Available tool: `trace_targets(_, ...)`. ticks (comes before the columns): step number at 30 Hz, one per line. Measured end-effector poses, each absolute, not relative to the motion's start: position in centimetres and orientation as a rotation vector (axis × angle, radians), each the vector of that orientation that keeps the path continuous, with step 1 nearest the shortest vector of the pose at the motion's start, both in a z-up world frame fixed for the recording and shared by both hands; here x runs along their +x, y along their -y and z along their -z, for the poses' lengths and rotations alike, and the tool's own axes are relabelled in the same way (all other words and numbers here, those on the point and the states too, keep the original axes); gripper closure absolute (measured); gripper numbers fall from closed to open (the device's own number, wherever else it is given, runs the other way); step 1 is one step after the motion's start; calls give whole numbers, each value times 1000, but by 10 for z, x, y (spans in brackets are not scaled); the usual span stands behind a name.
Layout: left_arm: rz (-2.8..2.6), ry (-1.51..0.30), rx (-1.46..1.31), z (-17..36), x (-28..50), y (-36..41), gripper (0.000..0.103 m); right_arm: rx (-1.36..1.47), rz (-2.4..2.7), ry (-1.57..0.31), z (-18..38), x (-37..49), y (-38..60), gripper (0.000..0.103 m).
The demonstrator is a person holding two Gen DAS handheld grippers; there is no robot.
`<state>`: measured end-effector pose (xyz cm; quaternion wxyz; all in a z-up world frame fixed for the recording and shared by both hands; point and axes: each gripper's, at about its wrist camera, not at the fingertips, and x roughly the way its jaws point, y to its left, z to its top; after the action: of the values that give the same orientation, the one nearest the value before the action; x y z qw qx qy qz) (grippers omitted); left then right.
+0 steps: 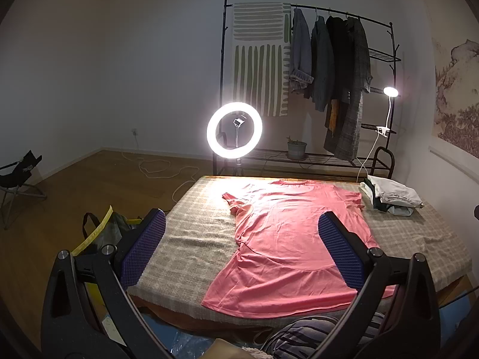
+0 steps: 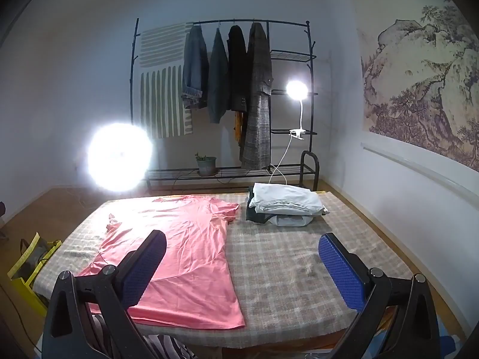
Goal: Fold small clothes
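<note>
On my far left, a yellow-trimmed bag [image 1: 101,233] sits on the floor beside the table, out of the working area. My left gripper [image 1: 242,248] hangs over the near left part of the table with its jaws spread wide and nothing between them; one pad [image 1: 143,248] is over the plaid cover [image 1: 191,230], the other over cloth. I hold it tipped slightly down, I think so it can drop onto an edge of the garment.

The pink T-shirt [image 1: 287,239] lies flat and unfolded across the cover, neckline toward the far edge, hem toward me, its left sleeve a little crumpled. Laid out like this it is ready for a first fold, which has not been made. The ring light [image 1: 234,130] beyond the far edge shines straight onto it, presumably for the cameras.

My right gripper [image 2: 242,266] is also spread wide and empty, over the bare cover to the right of the shirt, placed to reach the right side.

At the far right corner rests a stack of folded clothes [image 2: 284,206], well apart from the shirt, likely where finished pieces go.
</note>
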<state>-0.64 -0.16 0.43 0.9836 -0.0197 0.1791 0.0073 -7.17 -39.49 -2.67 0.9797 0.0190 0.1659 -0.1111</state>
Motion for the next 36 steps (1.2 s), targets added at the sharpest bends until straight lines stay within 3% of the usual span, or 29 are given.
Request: trace_targets(36,-16,-366,-36,-3,-6,5,0,49,216,-363,38,-64,396,0)
